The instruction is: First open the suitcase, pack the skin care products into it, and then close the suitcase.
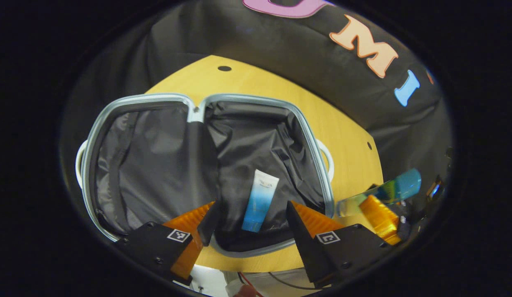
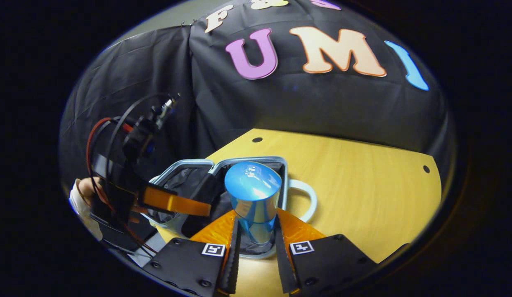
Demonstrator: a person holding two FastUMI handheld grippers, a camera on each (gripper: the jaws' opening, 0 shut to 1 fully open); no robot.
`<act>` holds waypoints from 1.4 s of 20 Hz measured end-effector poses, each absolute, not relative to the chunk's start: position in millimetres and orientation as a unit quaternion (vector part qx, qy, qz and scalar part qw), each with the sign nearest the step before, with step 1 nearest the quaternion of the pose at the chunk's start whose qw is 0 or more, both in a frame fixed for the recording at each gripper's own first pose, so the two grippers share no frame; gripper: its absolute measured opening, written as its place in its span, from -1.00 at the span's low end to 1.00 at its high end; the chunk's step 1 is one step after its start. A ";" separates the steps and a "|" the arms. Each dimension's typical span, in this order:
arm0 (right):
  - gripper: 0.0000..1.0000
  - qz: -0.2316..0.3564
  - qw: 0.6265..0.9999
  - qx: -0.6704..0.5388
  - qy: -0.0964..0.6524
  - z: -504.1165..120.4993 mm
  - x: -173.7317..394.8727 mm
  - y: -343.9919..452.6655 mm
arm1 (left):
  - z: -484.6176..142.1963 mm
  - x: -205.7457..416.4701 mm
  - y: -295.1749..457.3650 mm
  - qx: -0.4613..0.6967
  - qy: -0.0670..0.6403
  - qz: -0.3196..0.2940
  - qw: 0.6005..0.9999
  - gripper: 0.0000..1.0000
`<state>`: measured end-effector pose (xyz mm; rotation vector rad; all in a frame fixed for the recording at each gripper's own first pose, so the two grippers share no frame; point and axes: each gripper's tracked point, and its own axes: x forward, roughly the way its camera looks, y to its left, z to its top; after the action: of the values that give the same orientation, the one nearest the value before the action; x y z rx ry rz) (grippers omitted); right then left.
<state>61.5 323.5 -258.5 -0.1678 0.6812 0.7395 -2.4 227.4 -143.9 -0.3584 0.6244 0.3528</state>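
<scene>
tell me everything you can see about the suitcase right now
The suitcase lies wide open and flat on the wooden table, its two halves joined by a middle hinge. The shell rim looks pale blue-grey, with white loop handles at the outer sides. Both halves are lined in crinkled dark fabric. A white-to-blue tube lies in the right half; the left half looks bare. The left gripper hovers open above its near edge. In the right gripper view, the right gripper holds a blue bottle in front of it.
</scene>
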 end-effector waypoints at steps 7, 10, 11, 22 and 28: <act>-0.22 0.366 0.834 -0.100 0.401 -326.4 50.0 358.2 | -101.5 -79.2 306.5 -0.202 0.234 0.261 0.915 0.90; -0.22 0.358 0.820 -0.126 0.428 -350.1 45.7 353.5 | -93.8 -117.6 346.3 -0.221 0.207 0.308 0.902 0.89; -0.16 0.357 0.815 -0.130 0.437 -356.7 44.4 355.1 | -93.1 -130.4 358.0 -0.230 0.198 0.323 0.896 0.89; 0.04 0.352 0.825 -0.099 0.432 -353.0 59.9 380.4 | -112.0 -230.0 481.5 -0.278 0.133 0.435 0.846 0.89; 0.96 0.336 0.870 -0.078 0.352 -297.8 89.6 371.6 | -147.8 -213.9 525.3 -0.311 0.124 0.422 0.842 0.89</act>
<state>89.6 371.6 -297.8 -0.1637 0.7363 0.7022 -213.9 525.3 -147.8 -0.6579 0.2610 0.8912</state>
